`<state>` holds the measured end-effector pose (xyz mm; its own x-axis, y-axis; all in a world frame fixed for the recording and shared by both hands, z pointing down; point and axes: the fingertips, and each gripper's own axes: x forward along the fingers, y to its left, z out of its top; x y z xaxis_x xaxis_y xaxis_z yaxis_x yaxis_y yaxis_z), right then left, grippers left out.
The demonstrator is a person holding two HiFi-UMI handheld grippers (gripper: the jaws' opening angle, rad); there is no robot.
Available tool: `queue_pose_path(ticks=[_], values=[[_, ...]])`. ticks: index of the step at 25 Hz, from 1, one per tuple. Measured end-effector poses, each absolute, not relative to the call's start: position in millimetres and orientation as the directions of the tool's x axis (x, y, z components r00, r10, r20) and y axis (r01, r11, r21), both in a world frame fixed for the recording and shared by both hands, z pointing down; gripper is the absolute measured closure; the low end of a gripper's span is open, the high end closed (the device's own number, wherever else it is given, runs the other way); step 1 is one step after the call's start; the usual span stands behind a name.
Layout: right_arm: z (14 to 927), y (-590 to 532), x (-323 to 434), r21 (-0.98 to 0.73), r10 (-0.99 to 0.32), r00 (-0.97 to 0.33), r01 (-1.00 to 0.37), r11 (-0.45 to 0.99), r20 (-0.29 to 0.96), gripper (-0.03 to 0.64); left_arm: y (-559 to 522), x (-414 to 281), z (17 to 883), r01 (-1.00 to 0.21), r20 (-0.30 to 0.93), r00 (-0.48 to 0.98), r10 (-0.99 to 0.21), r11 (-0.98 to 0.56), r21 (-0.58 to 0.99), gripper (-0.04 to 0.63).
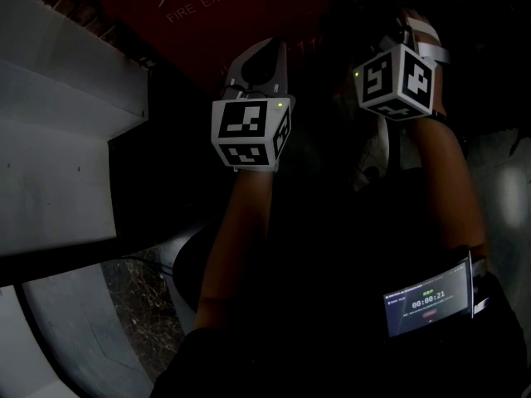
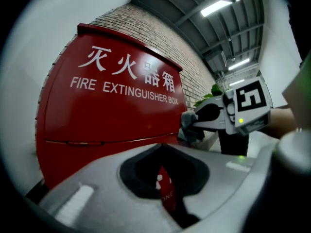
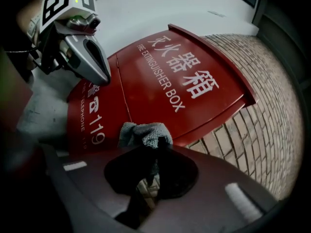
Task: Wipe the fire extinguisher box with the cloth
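Facing the red fire extinguisher box point(image 2: 112, 115), with its door shut, so nothing to report of the inside. Backed by a brick wall point(image 3: 262, 110), with white lettering across the front and 119 down one side. Gripping a bunched grey cloth point(image 3: 146, 134) in the right gripper point(image 3: 154, 152), clenched hard on it at the very tips. Holding that cloth right up by the red front; touching or a hair apart, can't tell from either gripper view. Over to the left gripper point(image 2: 166, 188): pinched together on nothing, with only a thin slit showing a sliver of red. Hanging beside the right one, pointed at the box front. Hard going in the head view: almost black, with just the two marker cubes point(image 1: 249, 131), both forearms point(image 1: 241, 239) and a lit timer screen point(image 1: 427, 301) on the right one. Can barely pick out the box lettering at the top edge there, cut off by the frame. Losing the box's lower part behind the gripper bodies in both gripper views. Also catching pale steps point(image 1: 58, 164) at the left, strip lights point(image 2: 216, 6) overhead and green leaves point(image 2: 214, 90) past the right gripper.
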<state>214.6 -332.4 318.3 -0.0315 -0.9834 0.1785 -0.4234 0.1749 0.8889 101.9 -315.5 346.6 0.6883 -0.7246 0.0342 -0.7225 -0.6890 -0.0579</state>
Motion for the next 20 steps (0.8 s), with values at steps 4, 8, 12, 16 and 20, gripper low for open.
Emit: queue_pose_path(ticks=[4,8,12,16,20], values=[[299,-319,171,0.903,-0.986,-0.125,-0.403,0.150,0.108,0.584,-319,85,348,-0.750,0.030,0.660,-0.750,-0.661,-0.024,0.592],[303,-306,108,0.917,-0.960,-0.264,-0.353,0.188,0.096,0.584,-323,68,351,-0.776,0.033,0.630,-0.776,-0.630,-0.024,0.592],[321,-309,54,0.924,-0.925,-0.359,-0.301,0.238,0.122,0.584,-330,34,355,-0.817,0.037,0.576,-0.816,-0.577,0.001,0.592],[323,-314,9,0.932,-0.892,-0.428,-0.245,0.267,0.143,0.584,-339,-9,353,-0.876,0.034,0.483,-0.875,-0.483,0.019,0.592],[334,-321,-23,0.944,-0.872,-0.459,-0.180,0.277,0.168,0.584,-350,-41,352,-0.913,0.023,0.407,-0.913,-0.406,0.032,0.592]])
